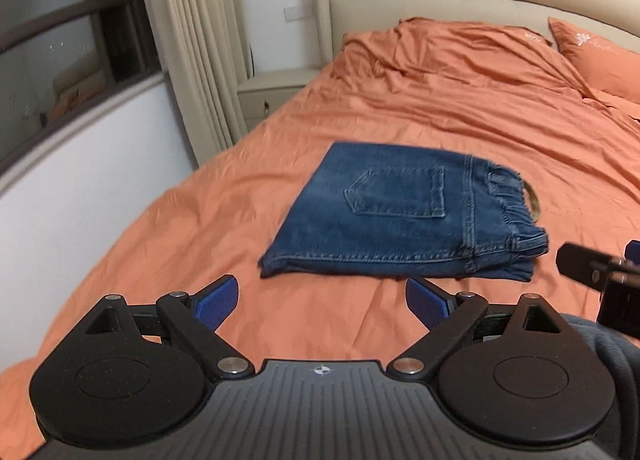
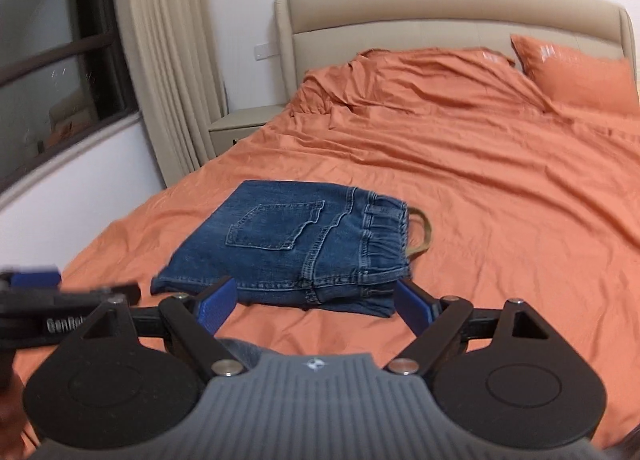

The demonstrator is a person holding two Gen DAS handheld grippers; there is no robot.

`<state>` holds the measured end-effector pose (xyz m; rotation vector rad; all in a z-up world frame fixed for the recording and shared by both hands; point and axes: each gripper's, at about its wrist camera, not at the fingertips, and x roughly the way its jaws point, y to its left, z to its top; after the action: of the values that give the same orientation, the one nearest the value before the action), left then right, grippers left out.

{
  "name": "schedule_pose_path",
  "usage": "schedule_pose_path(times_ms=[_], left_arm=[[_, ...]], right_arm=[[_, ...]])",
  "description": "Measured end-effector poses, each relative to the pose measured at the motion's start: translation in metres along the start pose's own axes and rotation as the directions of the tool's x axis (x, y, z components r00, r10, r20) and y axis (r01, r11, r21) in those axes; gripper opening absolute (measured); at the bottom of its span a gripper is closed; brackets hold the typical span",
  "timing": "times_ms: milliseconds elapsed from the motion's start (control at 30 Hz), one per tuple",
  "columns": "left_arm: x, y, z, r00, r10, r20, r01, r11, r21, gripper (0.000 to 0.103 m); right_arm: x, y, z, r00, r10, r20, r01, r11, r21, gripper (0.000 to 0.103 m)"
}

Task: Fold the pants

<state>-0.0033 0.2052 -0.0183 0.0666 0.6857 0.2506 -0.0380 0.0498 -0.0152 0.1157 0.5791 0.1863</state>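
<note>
The left gripper [image 1: 322, 302] is held w/ jaws spread wide, nothing between the blue pads [image 1: 218, 302]; only bare sheet [image 1: 160, 228] is seen in the gap. The right gripper [image 2: 316, 302] is likewise spread wide & empty, its pads framing the near edge of the jeans [image 2: 296, 248] w/o touching. Both are kept just short of the denim, prob. because the fold is judged done and no grip is needed. The jeans are laid as a compact stacked rectangle, back pocket [image 1: 400, 192] up, waistband [image 2: 386, 236] to the right, a tan loop [image 2: 422, 234] sticking out beyond it. They rest near the foot of the bed, well apart from the pillow [image 2: 580, 76] & headboard [image 2: 440, 8].
</note>
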Motion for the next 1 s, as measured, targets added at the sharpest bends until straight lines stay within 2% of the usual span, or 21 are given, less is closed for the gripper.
schedule_pose_path(times_ms=[167, 333, 1000], left_arm=[[0.015, 0.004, 0.001, 1.0, -0.003, -0.03, 0.002, 1.0, -0.006, 0.103], [0.029, 0.002, 0.003, 0.998, 0.0, -0.057, 0.001, 1.0, 0.012, 0.103], [0.033, 0.002, 0.005, 0.997, 0.004, -0.074, -0.003, 1.0, 0.014, 0.103]], right_arm=[[0.029, 0.003, -0.003, 0.999, -0.032, -0.029, 0.032, 0.999, -0.001, 0.082], [0.04, 0.005, -0.009, 0.998, -0.058, -0.016, 0.058, 0.998, -0.025, 0.082], [0.04, 0.005, -0.011, 0.998, -0.062, -0.003, 0.062, 0.998, -0.031, 0.082]])
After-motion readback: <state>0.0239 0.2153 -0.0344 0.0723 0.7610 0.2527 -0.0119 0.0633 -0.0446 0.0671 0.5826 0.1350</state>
